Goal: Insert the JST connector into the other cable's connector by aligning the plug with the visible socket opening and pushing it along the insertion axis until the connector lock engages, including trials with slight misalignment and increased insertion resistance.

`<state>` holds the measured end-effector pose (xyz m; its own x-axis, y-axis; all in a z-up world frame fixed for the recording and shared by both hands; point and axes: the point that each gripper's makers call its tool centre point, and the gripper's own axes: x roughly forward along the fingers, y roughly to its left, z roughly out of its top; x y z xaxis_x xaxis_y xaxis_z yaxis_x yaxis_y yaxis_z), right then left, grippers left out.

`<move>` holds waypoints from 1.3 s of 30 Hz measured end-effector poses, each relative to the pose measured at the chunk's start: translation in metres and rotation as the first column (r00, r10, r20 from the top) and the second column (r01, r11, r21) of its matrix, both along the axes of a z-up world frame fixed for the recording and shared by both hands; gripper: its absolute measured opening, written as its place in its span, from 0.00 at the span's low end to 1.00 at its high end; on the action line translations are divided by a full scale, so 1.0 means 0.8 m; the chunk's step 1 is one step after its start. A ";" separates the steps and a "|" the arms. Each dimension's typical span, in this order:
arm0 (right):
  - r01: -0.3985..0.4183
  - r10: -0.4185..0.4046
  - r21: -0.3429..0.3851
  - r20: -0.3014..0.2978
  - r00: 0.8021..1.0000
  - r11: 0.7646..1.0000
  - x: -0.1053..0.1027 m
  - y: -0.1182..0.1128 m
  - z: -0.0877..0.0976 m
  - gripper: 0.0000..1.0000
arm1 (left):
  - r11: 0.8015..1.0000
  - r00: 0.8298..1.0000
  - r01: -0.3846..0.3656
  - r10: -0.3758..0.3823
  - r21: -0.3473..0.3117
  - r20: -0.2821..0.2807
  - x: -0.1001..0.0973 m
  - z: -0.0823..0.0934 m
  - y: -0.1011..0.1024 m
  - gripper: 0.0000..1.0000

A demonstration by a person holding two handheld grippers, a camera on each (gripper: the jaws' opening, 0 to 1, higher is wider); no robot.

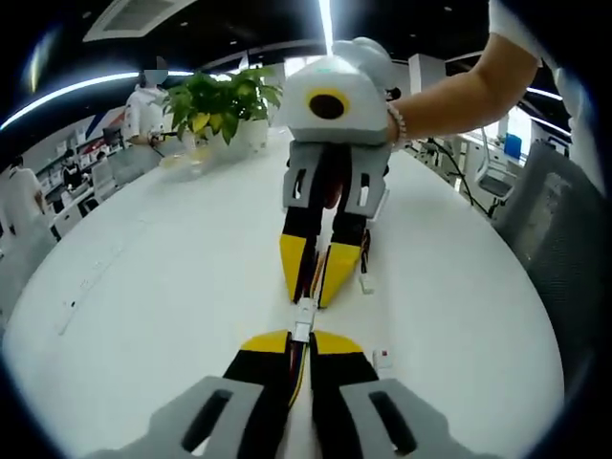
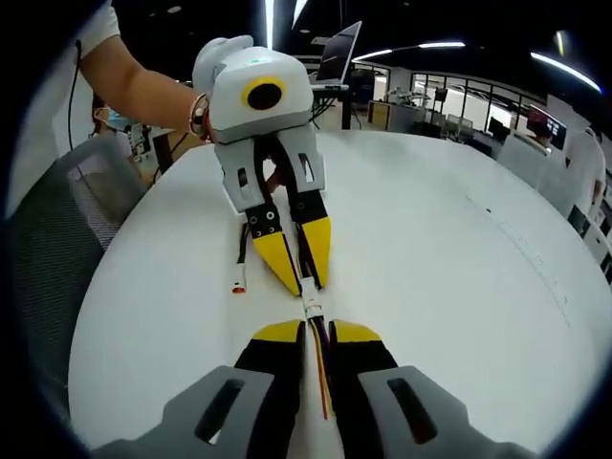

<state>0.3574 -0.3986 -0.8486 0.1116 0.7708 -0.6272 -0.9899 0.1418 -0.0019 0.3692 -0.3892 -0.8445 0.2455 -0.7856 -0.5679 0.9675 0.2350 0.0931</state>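
Over a white round table [image 1: 143, 287], the two grippers face each other tip to tip, each closed on one cable end. In the left gripper view, the left gripper [image 1: 300, 341] rises from the bottom with its yellow-tipped jaws pressed nearly together around a red, black and yellow cable [image 1: 298, 368], whose white JST connector [image 1: 303, 314] juts out just past the tips. Directly opposite, the right gripper [image 1: 314, 287] comes down from the top of that view, held by a person's hand [image 1: 378, 67], its jaws likewise pinched narrow around its own cable, the tips meeting the white connector. The two connector halves sit in line between the two sets of tips; whether they are fully seated or the lock is engaged cannot be told. A loose cable end with a small white plug [image 1: 365, 283] lies on the table just beside the right gripper's jaws, and a small white piece with a red mark [image 1: 384, 358] lies near the left gripper. A potted green plant [image 1: 225, 100] stands at the table's far side. In the right gripper view, the same joint [image 2: 311, 295] appears between the right gripper [image 2: 316, 331] at the bottom and the left gripper [image 2: 298, 268] opposite, and a grey mesh chair [image 2: 57, 249] stands beside the table.
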 end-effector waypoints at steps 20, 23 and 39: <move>0.018 -0.018 0.006 0.004 1.000 1.000 0.003 0.001 0.004 0.12 | 0.999 0.999 -0.035 0.034 -0.027 -0.006 0.000 0.010 0.008 0.11; 0.036 -0.036 0.018 0.010 0.999 0.999 0.006 -0.002 0.012 0.13 | 0.997 0.998 -0.063 0.063 -0.047 -0.003 0.003 0.019 0.013 0.11; 0.072 -0.075 0.053 0.056 0.996 0.996 -0.003 -0.014 0.053 0.14 | 0.978 0.985 -0.158 0.165 -0.138 0.042 -0.006 0.071 0.038 0.14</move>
